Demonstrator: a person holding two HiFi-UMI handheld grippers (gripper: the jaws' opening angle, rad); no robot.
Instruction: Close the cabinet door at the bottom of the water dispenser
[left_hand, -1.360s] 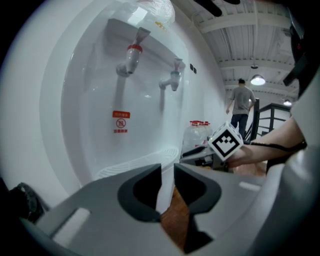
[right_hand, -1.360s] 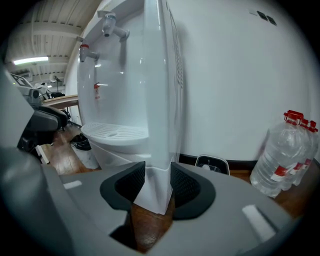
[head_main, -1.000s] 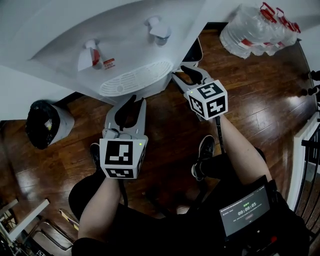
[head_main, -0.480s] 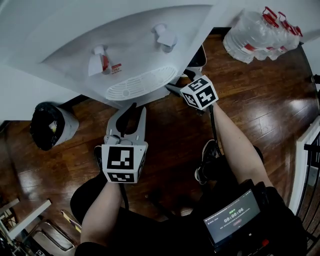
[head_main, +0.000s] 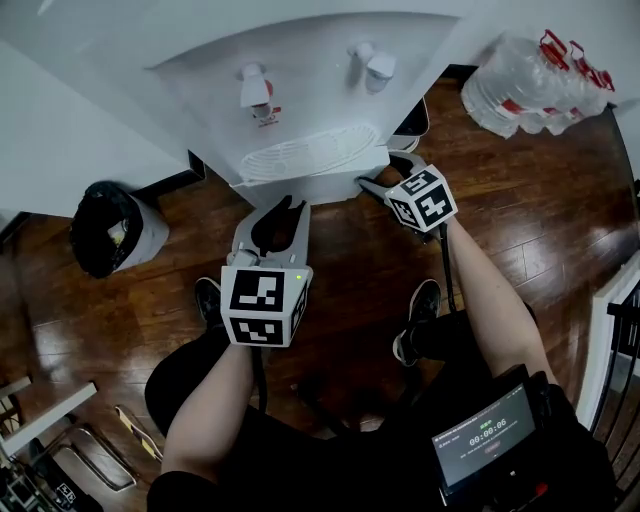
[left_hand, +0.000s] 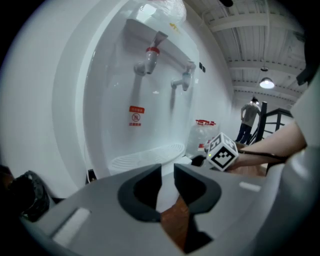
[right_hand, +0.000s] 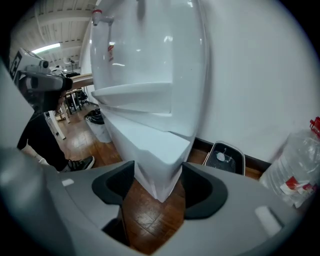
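Observation:
The white water dispenser (head_main: 320, 90) stands against the wall, with two taps and a drip tray (head_main: 310, 155). Its bottom cabinet door (right_hand: 157, 150) hangs ajar, the free corner pointing at me. My right gripper (head_main: 385, 172) is low at the dispenser's right side. In the right gripper view (right_hand: 157, 180) the jaws are wide apart and closing, with the door's corner between them and no clear press from the pads. My left gripper (head_main: 285, 207) hovers in front of the drip tray. Its jaws (left_hand: 167, 172) show only a narrow gap, with nothing in it.
A black bin (head_main: 110, 230) stands left of the dispenser. Large water bottles (head_main: 540, 80) lie at the back right. A small dark tray (right_hand: 225, 157) sits by the wall behind the door. A railing (head_main: 620, 330) runs along the right. The person's shoe (head_main: 415, 320) is on the wood floor.
The right gripper has sunk beside the dispenser and its jaws have spread wider around the door's corner. The left gripper has hardly moved.

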